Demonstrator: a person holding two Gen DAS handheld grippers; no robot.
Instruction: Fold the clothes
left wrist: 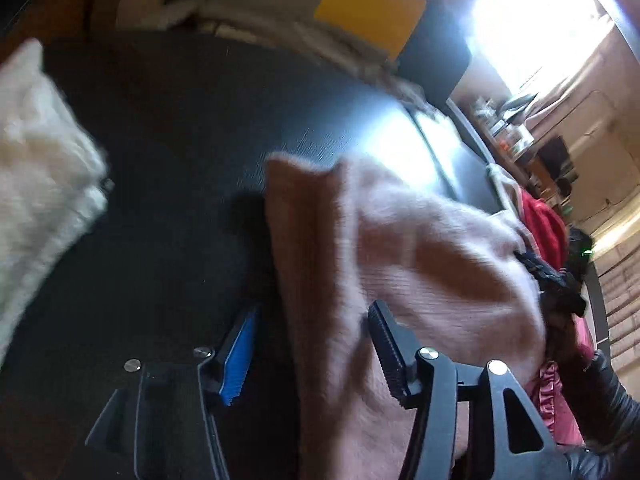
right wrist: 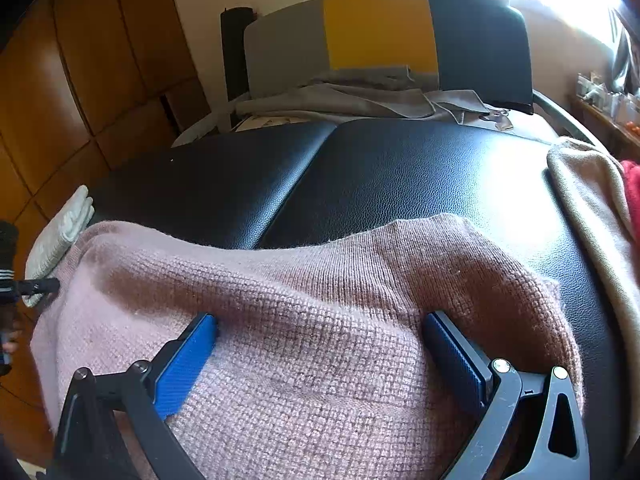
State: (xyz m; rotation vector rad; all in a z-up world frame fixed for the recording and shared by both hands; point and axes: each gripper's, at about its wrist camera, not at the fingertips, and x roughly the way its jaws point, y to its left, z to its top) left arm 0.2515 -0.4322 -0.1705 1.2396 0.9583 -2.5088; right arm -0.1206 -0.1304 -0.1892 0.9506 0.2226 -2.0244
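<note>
Black leather bench (right wrist: 400,168) is taking up most of both views, with a yellow-and-grey chair back (right wrist: 380,28) standing behind it and grey cloth heaped at its foot. A beige garment (right wrist: 588,200) is draping over the bench's right edge, red fabric (left wrist: 544,224) showing beyond it. A white folded piece (left wrist: 36,168) is sitting at the far left end.

Pink knit sweater (right wrist: 304,304) is lying across the near edge of the bench, its long axis running left to right in the right wrist view, upper hem sagging toward the middle seam.

Right gripper (right wrist: 320,356) is sitting over the sweater's middle, pointing down at it. Jaws are standing wide, both blue pads resting against the knit and denting it slightly, a broad span of fabric between them, nothing pinched.

Left gripper (left wrist: 316,348) is sitting at the sweater's left end, fabric's edge running up between its fingers; picture is blurred. Jaws are standing wide: blue pad clear over bare leather, black pad overlapping the knit, though I cannot tell if it is touching. Not holding anything. Its tip is also showing at the far left of the right wrist view.

Judgement: the left gripper is nearer a free edge; the coming fold looks to be turning on that left end being carried across toward the right.
</note>
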